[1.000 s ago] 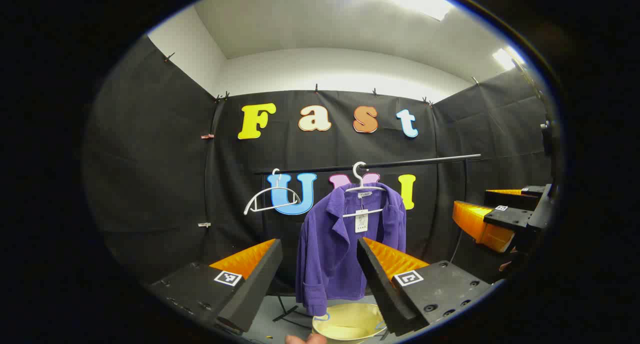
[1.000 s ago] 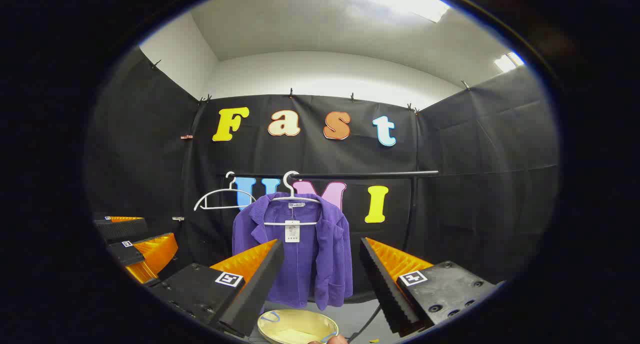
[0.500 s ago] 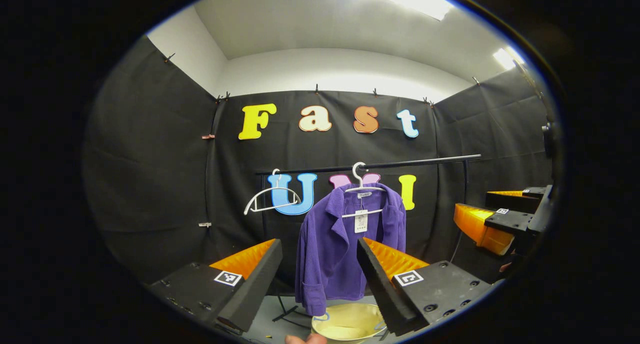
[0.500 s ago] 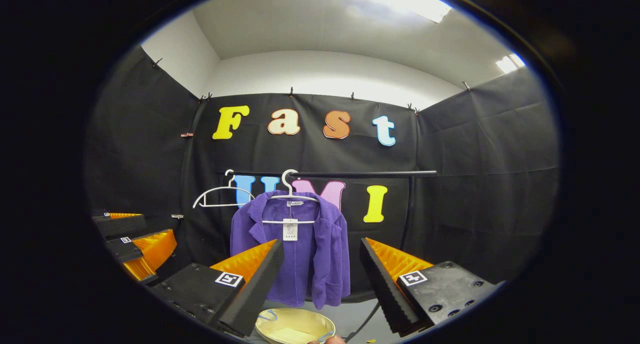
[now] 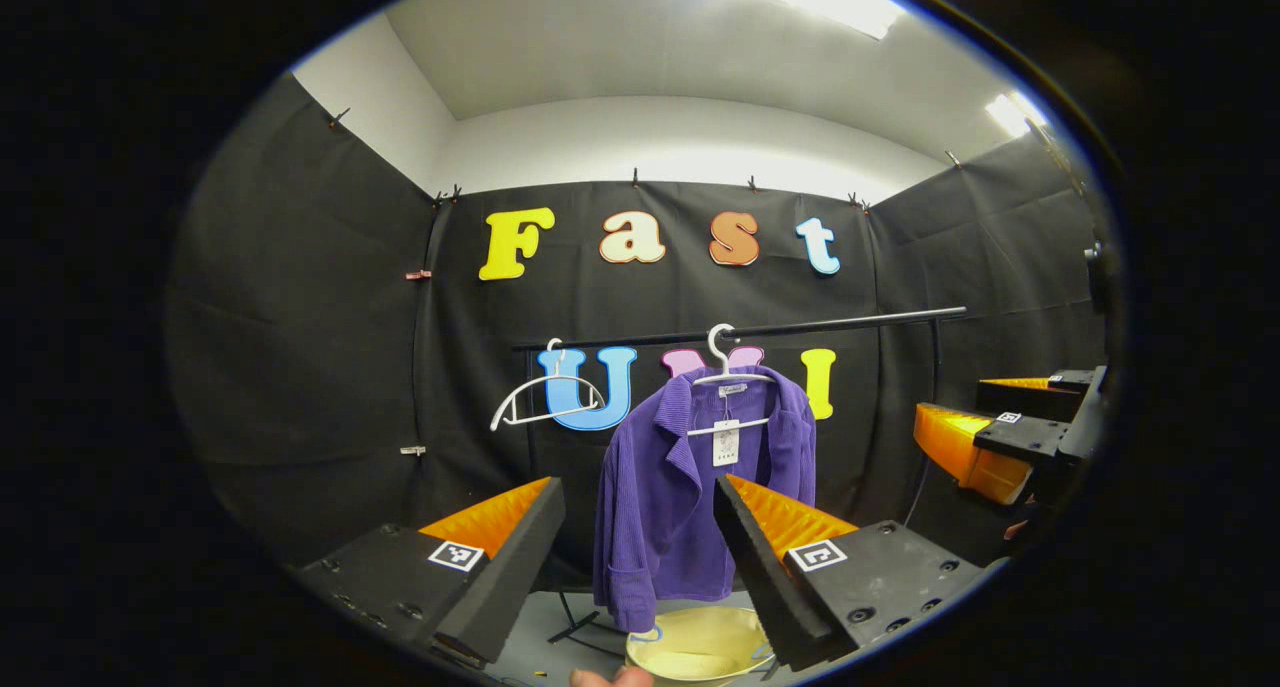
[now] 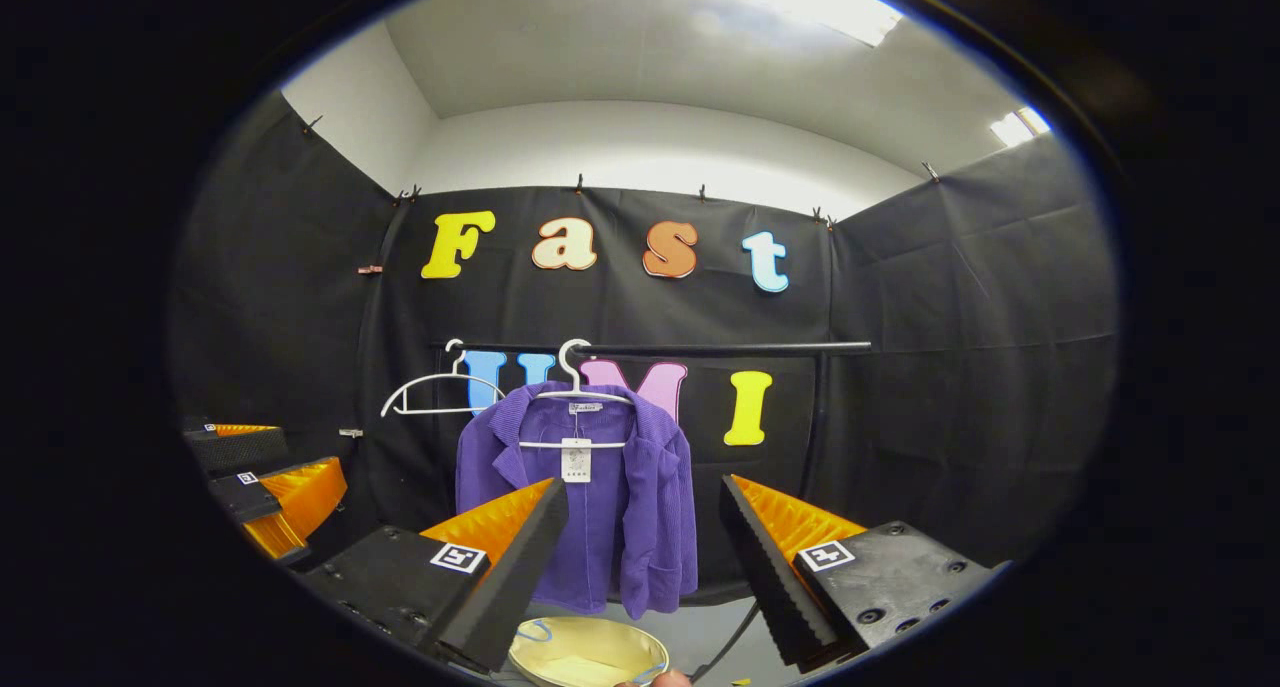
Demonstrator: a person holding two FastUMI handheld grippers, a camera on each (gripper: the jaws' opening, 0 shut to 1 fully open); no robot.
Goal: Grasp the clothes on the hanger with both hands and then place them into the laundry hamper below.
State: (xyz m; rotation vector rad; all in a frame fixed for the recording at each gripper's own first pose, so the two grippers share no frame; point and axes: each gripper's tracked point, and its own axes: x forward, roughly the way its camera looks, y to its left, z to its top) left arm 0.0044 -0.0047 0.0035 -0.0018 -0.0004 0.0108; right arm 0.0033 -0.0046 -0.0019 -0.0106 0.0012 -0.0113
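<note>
A purple ribbed jacket (image 5: 680, 487) (image 6: 590, 507) with a white tag hangs on a white hanger (image 5: 722, 372) (image 6: 578, 392) from a black rail (image 5: 850, 322) (image 6: 740, 349). Below it stands a pale yellow laundry hamper (image 5: 700, 647) (image 6: 585, 652). My left gripper (image 5: 640, 537) is open, well short of the jacket, which shows between its fingers. My right gripper (image 6: 640, 537) is open too, with the jacket's right half between its fingers farther off. The right gripper (image 5: 985, 437) also appears at the right edge of the left gripper view, and the left gripper (image 6: 270, 477) at the left edge of the right gripper view.
An empty white hanger (image 5: 540, 397) (image 6: 435, 397) hangs on the rail left of the jacket. The rail's upright post (image 5: 932, 367) (image 6: 815, 417) stands on the right. A fingertip (image 5: 610, 677) shows at the bottom. A dark cable (image 6: 725, 642) lies on the grey floor.
Both views shifted only slightly: the jacket drifted a little left in the right gripper view. Both grippers stay open at about the same distance.
</note>
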